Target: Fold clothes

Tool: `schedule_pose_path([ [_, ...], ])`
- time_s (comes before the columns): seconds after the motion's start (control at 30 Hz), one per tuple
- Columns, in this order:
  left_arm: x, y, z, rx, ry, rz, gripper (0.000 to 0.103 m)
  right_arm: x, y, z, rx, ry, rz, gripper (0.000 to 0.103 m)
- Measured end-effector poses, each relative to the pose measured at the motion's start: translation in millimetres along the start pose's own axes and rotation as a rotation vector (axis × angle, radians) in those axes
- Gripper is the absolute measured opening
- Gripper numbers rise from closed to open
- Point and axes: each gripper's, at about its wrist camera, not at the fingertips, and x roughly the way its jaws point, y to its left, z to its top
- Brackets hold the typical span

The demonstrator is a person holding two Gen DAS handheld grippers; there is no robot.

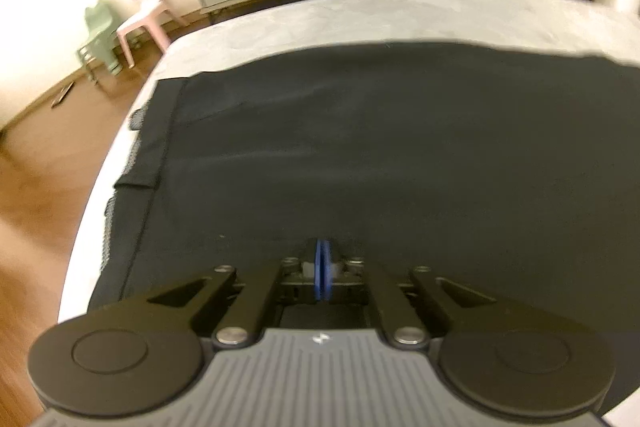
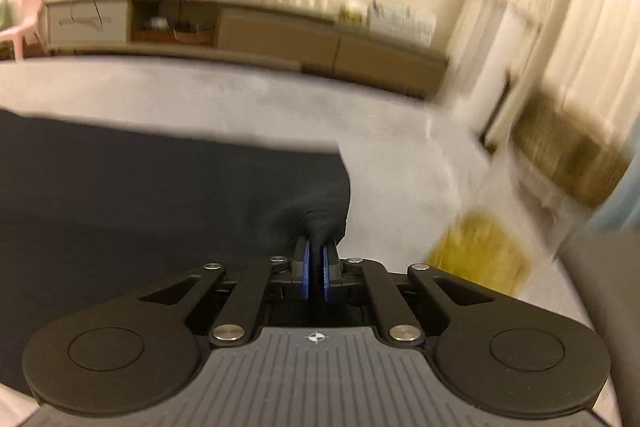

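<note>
Folding stage, both wrist views. A dark garment lay spread over a grey bed, its ribbed edge along the left side of the bed and its far edge running across the bed short of the far side. The left gripper had its jaws clenched at the garment's near edge; the blue pads met with almost no gap, so cloth between them could not be confirmed. The right gripper had its jaws grasping a bunched fold at the garment's near right corner, the cloth puckering just beyond the pads. To do this step well, both near corners should probably be lifted level and carried toward the far edge together, keeping the cloth taut between them. Motion blur obscured the right-hand surroundings.
</note>
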Motion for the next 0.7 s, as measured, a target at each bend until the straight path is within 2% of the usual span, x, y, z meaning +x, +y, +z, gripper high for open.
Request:
schedule_pose_path([
  [0.07,-9.8,7.8,6.5,-0.056,-0.030,-0.019,0.005,-23.5,19.9,12.4,-0.016,-0.073,0.053,0.005],
  [0.13,-16.1,9.5,13.5,-0.095,-0.049,-0.038,0.006,-37.4,55.8,12.2,-0.070,-0.114,0.131,0.005],
  [0.23,-15.4,-7.4,18.6,-0.078,-0.042,-0.066,0.006,-49.4,103.3,6.5,-0.134,-0.147,0.238,0.009],
  [0.27,-14.2,-16.8,20.1,-0.058,-0.039,-0.076,0.007,-50.5,100.5,6.0,-0.126,-0.138,0.263,0.024],
  [0.3,-12.9,-26.1,21.5,-0.038,-0.035,-0.086,0.008,-51.6,97.7,5.5,-0.117,-0.129,0.289,0.031],
  [0.37,-17.9,-52.1,23.1,0.010,-0.050,-0.125,0.008,-53.8,92.2,4.6,-0.100,-0.110,0.339,0.055],
  [0.43,-29.2,-80.7,25.5,0.050,-0.076,-0.187,0.010,-56.1,86.6,3.6,-0.082,-0.091,0.389,0.066],
  [0.47,-36.3,-93.9,26.8,0.058,-0.087,-0.228,0.011,-56.8,79.7,4.1,-0.057,-0.081,0.409,0.067],
  [0.57,-58.1,-140.1,28.4,0.025,-0.101,-0.449,0.019,-53.2,44.7,8.5,0.075,-0.041,0.421,0.067],
  [0.63,-63.9,-180.2,28.8,0.004,-0.076,-0.587,0.037,-46.1,39.5,6.4,0.091,-0.006,0.433,0.067],
  [0.7,-62.5,-225.8,29.9,-0.008,-0.031,-0.685,0.047,-39.9,45.2,0.3,0.072,0.032,0.450,0.068],
])
